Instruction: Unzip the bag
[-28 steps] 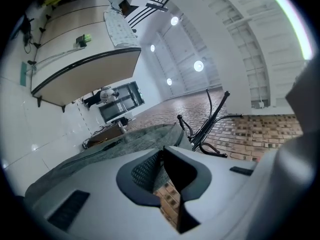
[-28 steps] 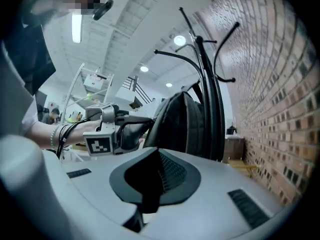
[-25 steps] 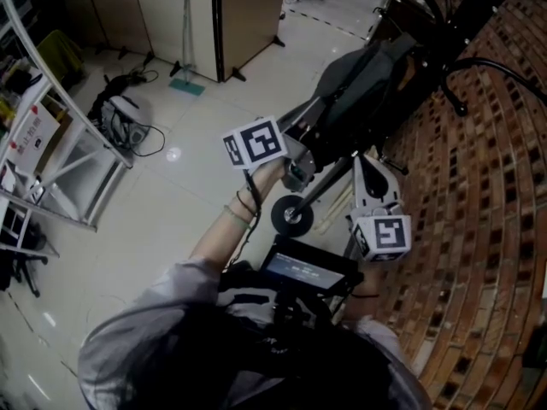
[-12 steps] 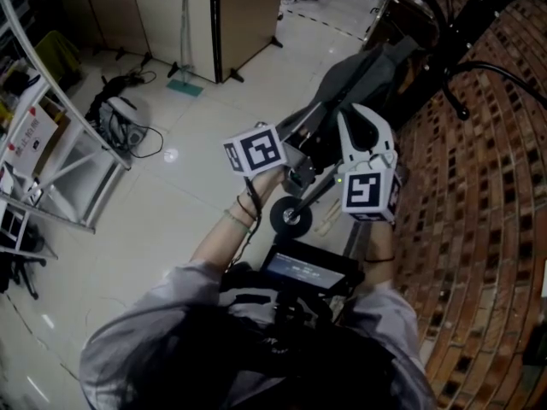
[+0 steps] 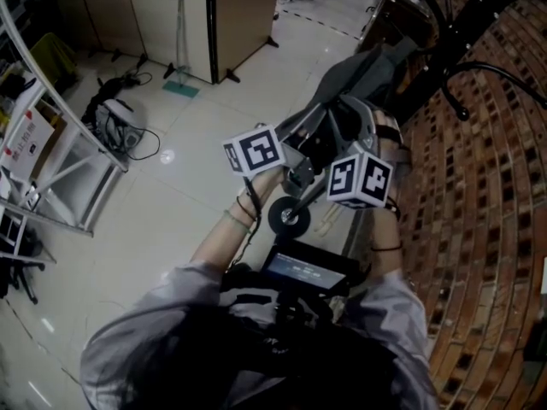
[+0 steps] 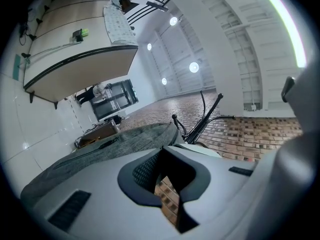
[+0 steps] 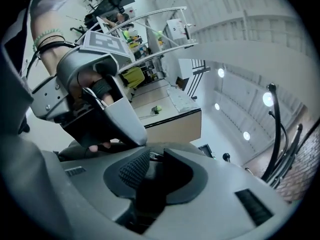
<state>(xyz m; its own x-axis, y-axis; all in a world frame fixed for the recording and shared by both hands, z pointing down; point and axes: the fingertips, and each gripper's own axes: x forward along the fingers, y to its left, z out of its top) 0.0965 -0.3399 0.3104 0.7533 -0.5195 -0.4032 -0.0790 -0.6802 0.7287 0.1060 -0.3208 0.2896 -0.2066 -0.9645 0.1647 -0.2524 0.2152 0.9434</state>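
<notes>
Grey bag hung on black coat stand by brick wall. 
My left gripper: jaws together at bag's near end, fabric right against them. Couldn't confirm pinch. 
Right gripper: jaws had just been opening and stood apart. Dark fabric and small metal bit, maybe zip pull, lay at tips, pads not pressing. 
Zip line in left gripper view looked closed. 
Judged unzipping not visibly begun. Left to do: grip pull, draw along whole run.
</notes>
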